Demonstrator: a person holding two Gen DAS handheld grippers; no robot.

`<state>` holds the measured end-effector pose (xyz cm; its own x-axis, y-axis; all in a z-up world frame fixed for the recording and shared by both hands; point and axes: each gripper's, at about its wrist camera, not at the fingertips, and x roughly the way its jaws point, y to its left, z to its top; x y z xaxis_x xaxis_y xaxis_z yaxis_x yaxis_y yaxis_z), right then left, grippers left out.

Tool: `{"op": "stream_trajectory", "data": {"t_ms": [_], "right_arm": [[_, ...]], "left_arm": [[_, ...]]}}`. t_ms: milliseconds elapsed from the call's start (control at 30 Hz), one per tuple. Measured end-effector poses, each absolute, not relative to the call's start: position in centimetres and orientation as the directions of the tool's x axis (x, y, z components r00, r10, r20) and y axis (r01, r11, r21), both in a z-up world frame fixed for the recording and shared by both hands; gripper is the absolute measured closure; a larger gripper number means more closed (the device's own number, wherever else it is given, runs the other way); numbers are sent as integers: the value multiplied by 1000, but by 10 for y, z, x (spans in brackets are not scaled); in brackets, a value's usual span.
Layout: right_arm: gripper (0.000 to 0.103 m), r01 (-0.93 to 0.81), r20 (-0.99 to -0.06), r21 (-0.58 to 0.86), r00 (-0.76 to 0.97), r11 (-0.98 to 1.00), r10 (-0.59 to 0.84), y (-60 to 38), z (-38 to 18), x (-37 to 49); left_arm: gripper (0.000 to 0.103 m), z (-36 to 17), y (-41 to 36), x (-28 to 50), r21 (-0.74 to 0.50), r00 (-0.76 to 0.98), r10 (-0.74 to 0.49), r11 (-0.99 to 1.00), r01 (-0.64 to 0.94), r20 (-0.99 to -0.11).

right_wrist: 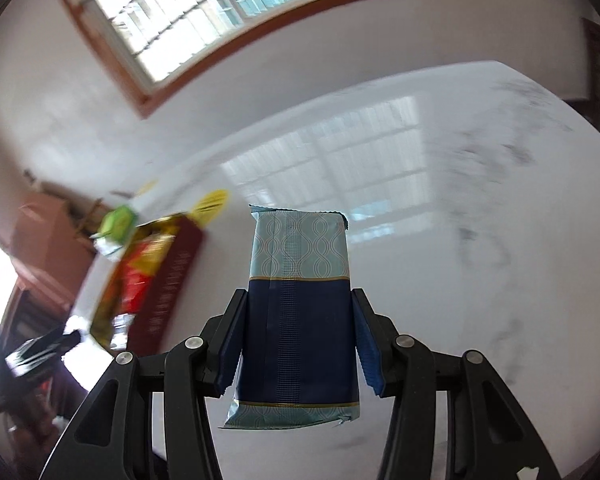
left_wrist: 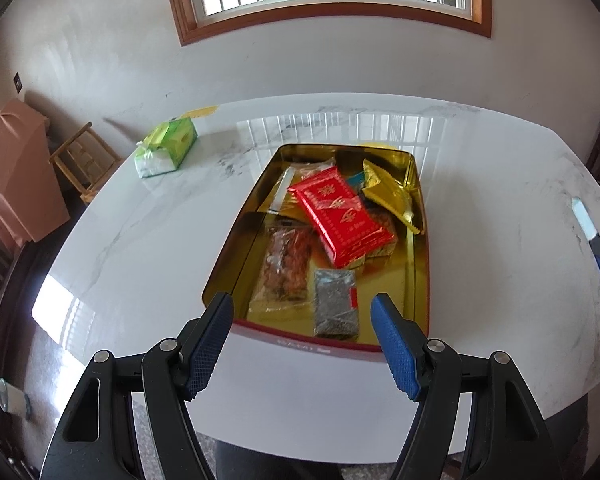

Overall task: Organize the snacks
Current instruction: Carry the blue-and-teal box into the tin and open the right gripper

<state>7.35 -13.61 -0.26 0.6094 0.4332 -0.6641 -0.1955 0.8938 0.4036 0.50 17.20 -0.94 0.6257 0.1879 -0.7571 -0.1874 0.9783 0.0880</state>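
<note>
A tissue pack [left_wrist: 165,148] lies at the counter's [left_wrist: 139,248] far left. The left gripper [left_wrist: 302,312], spread wide, hovers over the snack tin [left_wrist: 420,264]. The right gripper [right_wrist: 297,304] clamps a blue snack packet [right_wrist: 300,304] above the counter.

Blue snack packet [right_wrist: 298,320] between fingers [right_wrist: 231,344]

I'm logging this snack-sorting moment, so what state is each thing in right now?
Left claw: open, empty, near the tin's front edge.
Right claw: shut on the blue snack packet.
Blue snack packet: sealed, held above the table.
Tin: lidless, holding several snacks.
Red packet: sealed, lying on other snacks in the tin.
Tissue pack: opened, tissue showing.
</note>
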Motion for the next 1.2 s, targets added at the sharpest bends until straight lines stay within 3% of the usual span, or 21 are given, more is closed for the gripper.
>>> {"op": "stream_trajectory", "data": {"t_ms": [467, 1200], "right_arm": [[56, -434, -651, 384, 499, 815, 572, -13, 23, 62], [56, -583, -737, 318, 344, 748, 581, 121, -1, 87]], "left_arm": [[31, -30, 194, -7, 79, 595, 191, 975, -209, -781], [31, -46, 256, -30, 60, 549, 233, 948, -314, -802]]}}
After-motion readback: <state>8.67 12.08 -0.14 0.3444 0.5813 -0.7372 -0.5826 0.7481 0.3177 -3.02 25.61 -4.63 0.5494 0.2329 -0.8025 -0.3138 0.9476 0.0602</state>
